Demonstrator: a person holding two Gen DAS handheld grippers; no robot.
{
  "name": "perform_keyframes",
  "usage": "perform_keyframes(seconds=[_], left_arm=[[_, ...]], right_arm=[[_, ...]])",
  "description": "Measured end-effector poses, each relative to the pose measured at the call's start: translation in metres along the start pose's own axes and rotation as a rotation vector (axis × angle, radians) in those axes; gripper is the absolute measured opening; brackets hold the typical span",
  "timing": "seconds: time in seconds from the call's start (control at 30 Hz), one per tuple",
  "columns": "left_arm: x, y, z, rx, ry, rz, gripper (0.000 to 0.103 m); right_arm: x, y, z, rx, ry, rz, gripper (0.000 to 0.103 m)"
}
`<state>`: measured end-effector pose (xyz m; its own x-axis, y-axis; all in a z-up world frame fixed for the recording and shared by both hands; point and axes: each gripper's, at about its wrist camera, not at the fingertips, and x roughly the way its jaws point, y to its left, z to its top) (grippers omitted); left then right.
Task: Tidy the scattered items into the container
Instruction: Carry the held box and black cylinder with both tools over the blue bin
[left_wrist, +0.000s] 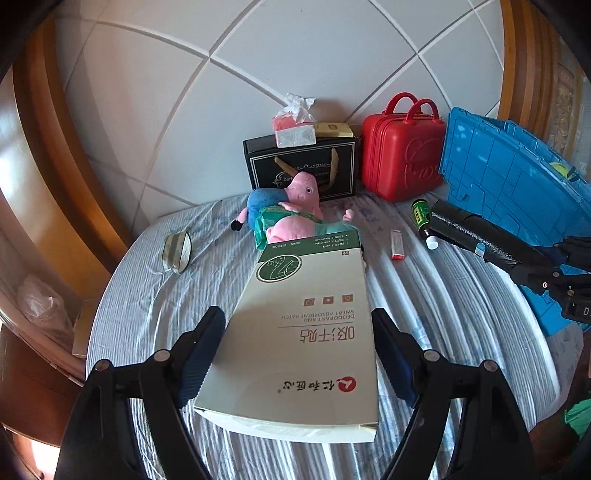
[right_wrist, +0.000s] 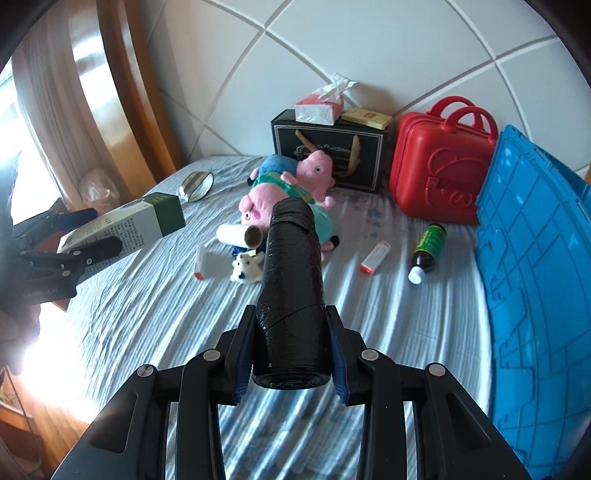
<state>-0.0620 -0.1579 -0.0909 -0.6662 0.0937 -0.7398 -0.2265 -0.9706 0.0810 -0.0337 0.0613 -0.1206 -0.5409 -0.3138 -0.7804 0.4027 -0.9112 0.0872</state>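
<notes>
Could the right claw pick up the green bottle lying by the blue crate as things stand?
Probably not yet. The right claw is shut on the black roll, so its jaws are occupied. The green bottle itself lies bare on the bed near the blue crate, with nothing over it; the roll must go first.

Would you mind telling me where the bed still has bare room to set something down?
Bare sheet lies before the small boxes and below the tape roll; a strip runs between the bottle and blue crate. Crowded around the plush pigs.
</notes>
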Motion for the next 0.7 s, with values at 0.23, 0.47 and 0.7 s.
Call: perform_keyframes(seconds=[0.23,0.47,0.7], left_arm=[[-0.022,-0.058,0.042,0.047,-0.056,-0.017,0.080],[-0.032,-0.125,0.080,0.105,-0.107,-0.050,0.080],[-0.045,-0.195,0.115,0.171,-0.164,-0.096,0.080]], right_arm=[[-0.058,-0.052,0.011,0.028,-0.076,-0.036,0.034],[-0.110,-0.107,0.011,0.060,-0.146,-0.074,0.034],[-0.161,-0.161,0.006,0.099,-0.211,-0.118,0.034]])
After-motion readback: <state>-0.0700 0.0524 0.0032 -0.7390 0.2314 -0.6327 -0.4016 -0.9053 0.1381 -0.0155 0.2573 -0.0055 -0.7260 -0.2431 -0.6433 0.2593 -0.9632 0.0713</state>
